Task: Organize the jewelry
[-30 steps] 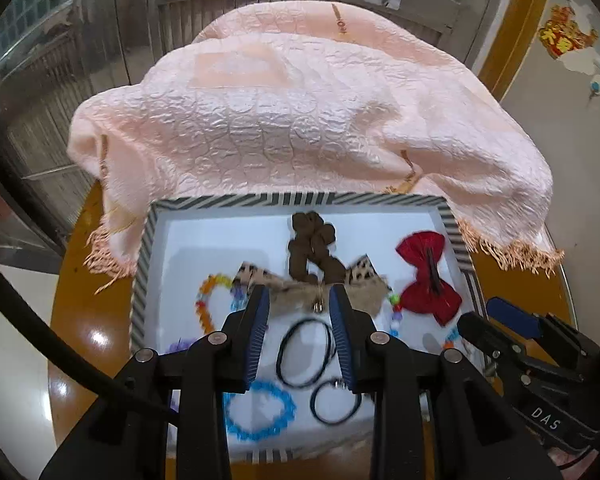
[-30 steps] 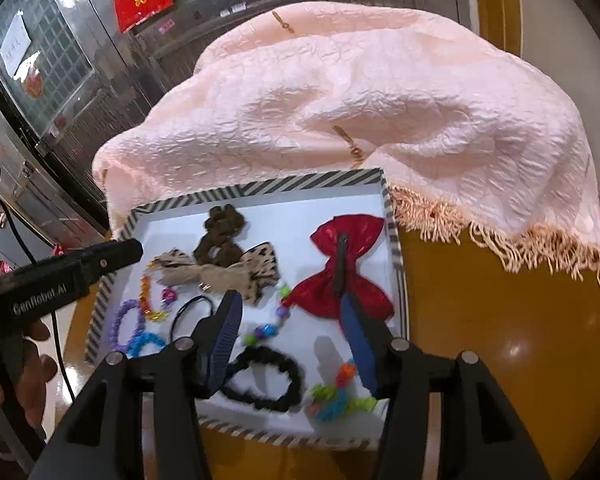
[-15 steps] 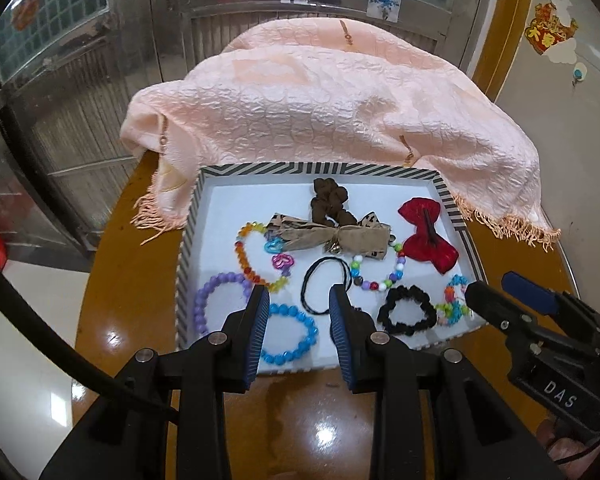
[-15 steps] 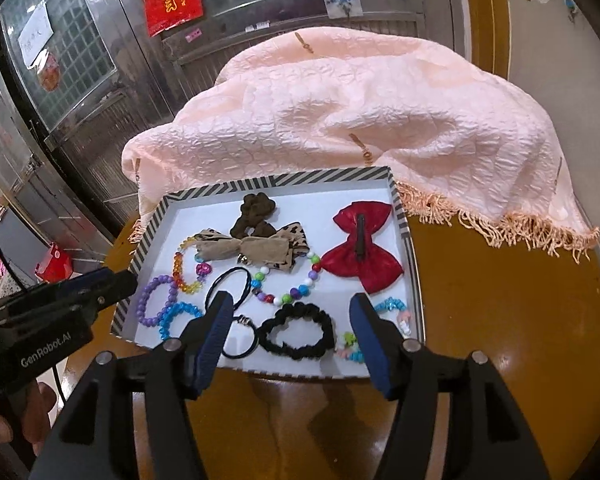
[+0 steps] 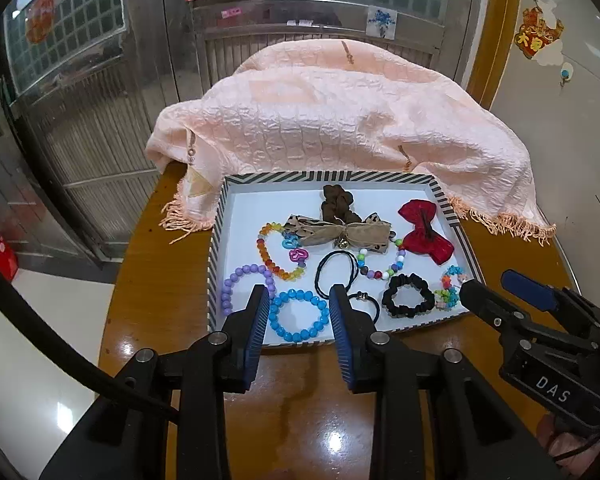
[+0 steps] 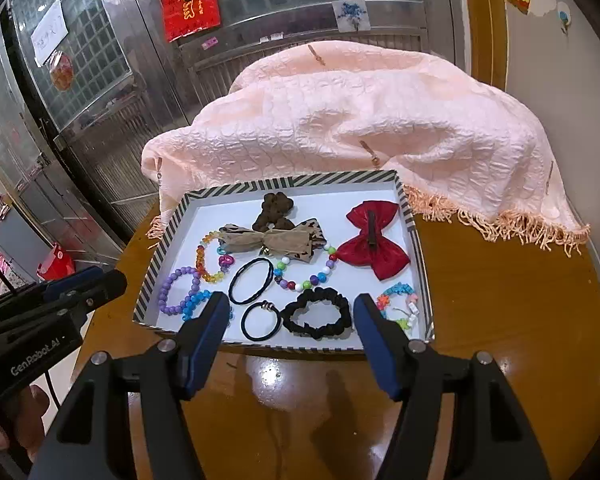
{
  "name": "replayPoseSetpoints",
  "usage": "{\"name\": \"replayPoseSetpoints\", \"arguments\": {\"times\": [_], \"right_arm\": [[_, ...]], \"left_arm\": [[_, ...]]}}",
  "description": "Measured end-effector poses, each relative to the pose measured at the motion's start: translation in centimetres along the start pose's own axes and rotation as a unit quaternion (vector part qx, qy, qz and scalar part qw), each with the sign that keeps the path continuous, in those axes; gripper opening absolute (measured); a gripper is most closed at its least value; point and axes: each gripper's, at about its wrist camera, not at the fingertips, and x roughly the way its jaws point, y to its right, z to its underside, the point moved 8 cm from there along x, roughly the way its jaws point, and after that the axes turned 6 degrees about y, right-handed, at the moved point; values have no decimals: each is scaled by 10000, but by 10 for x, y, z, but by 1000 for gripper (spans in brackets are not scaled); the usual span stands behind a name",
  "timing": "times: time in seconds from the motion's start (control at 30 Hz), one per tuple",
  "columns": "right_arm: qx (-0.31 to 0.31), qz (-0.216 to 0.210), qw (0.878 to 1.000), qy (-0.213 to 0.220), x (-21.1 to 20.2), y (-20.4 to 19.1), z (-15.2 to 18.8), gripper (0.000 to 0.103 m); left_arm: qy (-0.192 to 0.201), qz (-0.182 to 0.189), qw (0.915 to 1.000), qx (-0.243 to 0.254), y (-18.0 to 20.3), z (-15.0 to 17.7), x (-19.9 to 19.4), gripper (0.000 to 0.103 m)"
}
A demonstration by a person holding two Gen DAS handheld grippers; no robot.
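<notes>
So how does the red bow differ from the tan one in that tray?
The red bow is shiny, plain and lies alone near the tray's right wall; the tan bow is matte, has leopard-print ends and a small bell, and overlaps the brown scrunchie. Both lie flat in the striped tray.

One white tray with a black-and-white striped rim point(image 6: 404, 194) sits on the table. Inside it: five beaded bracelets, namely a purple one point(image 5: 236, 286), a blue one point(image 5: 299, 316), an orange-and-rainbow one point(image 5: 274, 254), a mixed-colour one with white beads point(image 6: 306, 276) and a small turquoise multicolour one point(image 6: 398, 306). Two thin black elastic hair ties point(image 6: 252, 275) (one carries a small metal clasp point(image 6: 260, 321)). Two scrunchies, one black point(image 6: 316, 318), one brown point(image 6: 274, 210). Two bows: shiny red point(image 6: 374, 238) and tan leopard-print point(image 6: 272, 240). One peach fringed cloth point(image 6: 360, 116) behind.
</notes>
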Motion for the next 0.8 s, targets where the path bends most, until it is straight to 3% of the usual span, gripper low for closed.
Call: {"name": "replayPoseSetpoints", "arguments": {"times": [0.8], "right_arm": [[-90,-36,10000,12,-15,-7,6,69]], "left_arm": [[24,18,10000,44,5,10,-18,29]]}}
